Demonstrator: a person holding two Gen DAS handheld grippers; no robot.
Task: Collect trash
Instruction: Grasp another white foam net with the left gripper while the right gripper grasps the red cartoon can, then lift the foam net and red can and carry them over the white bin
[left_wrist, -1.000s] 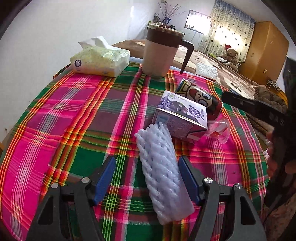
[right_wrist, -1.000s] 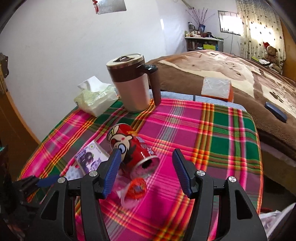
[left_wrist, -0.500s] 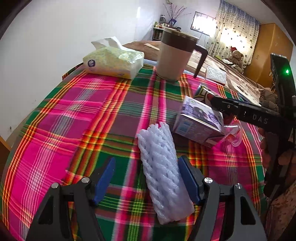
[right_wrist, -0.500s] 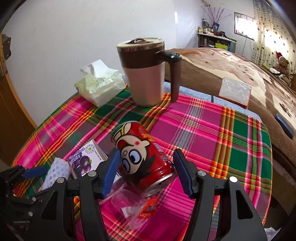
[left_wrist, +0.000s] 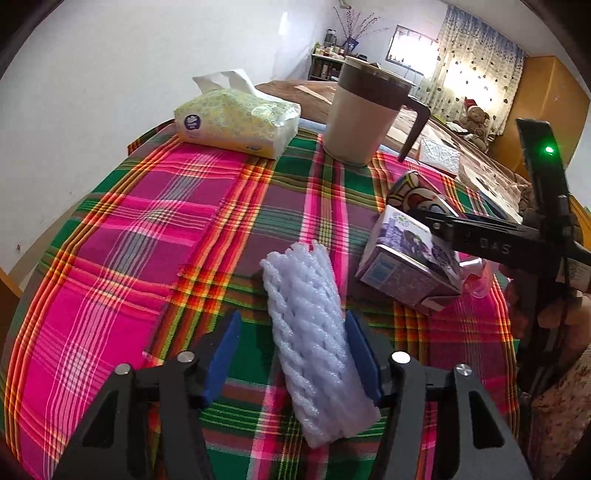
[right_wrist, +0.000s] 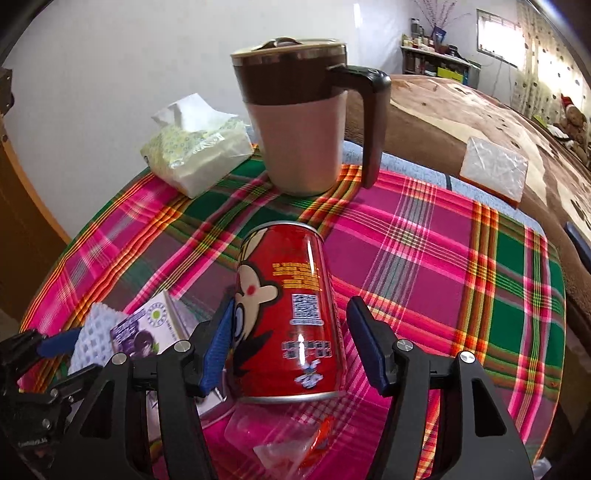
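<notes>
A: Where is the trash you want to pick up?

B: The white foam net lies on the counter between your left gripper's fingers. The fingers are wide open. The right-side finger looks like it touches the net. The left-side one has a gap.

A: And your other hand?

B: Your right gripper is wide open too. The red can lies on its side between those fingers, with its bottom rim nearest the camera. I think neither finger squeezes it yet.

A: What could go wrong?

B: The can is round and smooth. If you close on it crooked, I think it may roll or slip out. It may bump the purple carton, which sits just past your left-side finger. A clear wrapper lies under your gripper, near the can's rim. You might pinch that too.

A: And the net?

B: It is soft and squashy. If you close only a little, it may slide out when you lift. It sits off to one side, so one finger may push it before the other gets there.

A: Anything else?

B: The big mug and the tissue pack stand far ahead of the fingers. They do not look like trash. Lift slowly, so you do not knock them.
</notes>
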